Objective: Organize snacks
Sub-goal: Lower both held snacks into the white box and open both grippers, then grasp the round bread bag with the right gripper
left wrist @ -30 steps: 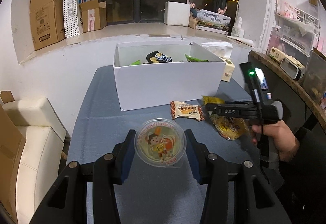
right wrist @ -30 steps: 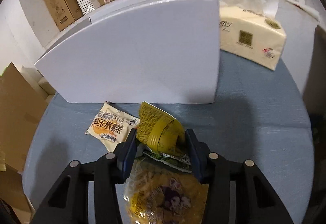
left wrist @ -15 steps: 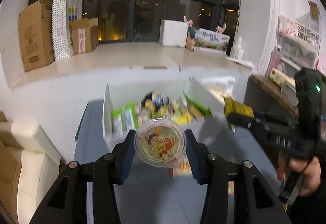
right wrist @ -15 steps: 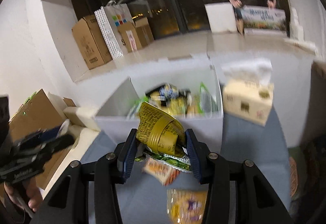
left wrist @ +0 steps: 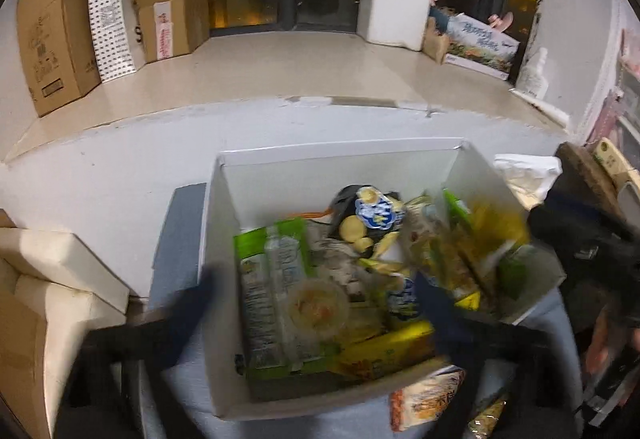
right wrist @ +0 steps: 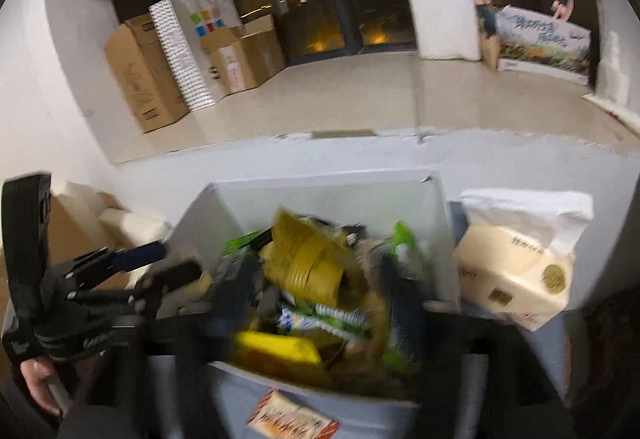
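Left wrist: jelly cup [left wrist: 318, 306] lies between spread fingers [left wrist: 434, 303], inside box [left wrist: 224, 239].

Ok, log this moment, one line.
left gripper open over white box | jelly cup in box | right gripper with yellow packet, grip unclear

Both wrist views look steeply down, close over white box [left wrist: 224, 223] [right wrist: 436, 223], facing window; box shared.

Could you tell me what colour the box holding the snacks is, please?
White: the box shows best in the left wrist view.
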Motion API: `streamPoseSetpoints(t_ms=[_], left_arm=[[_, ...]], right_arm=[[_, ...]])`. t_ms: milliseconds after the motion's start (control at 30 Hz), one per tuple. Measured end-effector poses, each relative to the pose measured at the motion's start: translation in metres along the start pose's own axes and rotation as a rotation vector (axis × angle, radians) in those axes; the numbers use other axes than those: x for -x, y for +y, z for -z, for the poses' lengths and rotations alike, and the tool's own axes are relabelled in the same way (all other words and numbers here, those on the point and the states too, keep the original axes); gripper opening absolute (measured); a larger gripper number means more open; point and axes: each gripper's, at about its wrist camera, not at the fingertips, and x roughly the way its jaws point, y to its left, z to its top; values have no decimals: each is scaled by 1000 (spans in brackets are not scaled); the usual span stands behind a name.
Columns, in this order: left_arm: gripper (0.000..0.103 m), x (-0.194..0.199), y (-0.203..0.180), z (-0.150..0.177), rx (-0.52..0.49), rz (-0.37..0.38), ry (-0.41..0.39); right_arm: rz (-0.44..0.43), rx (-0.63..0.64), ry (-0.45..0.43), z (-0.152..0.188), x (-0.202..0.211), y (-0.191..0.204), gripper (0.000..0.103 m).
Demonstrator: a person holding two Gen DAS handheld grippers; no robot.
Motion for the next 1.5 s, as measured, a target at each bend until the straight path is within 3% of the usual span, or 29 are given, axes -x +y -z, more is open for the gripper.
streamPoseSetpoints(t_ms=[400,533,767,1000,1200,1367,1500], left_arm=[[103,14,-2,13,-29,4,-11],[103,31,-1,19,-38,-6,-35],[103,78,5,38,-7,40,-88],[103,127,-5,84,-40,41,-152],[103,155,-14,135,-27,65,-181],[103,163,-21,174,-2,76,-155],[103,165,-29,189,2,84,-133]], right_arm=[[18,23,-3,8,2,6,103],[13,13,-19,16,8,4,103],[9,53,-73,37,48,8,103],[22,96,-68,87,99,6,103],[44,63,-43,152,131,-4,103],[71,16,3,200,137,-8,103],[100,49,56,225,126,0,103]])
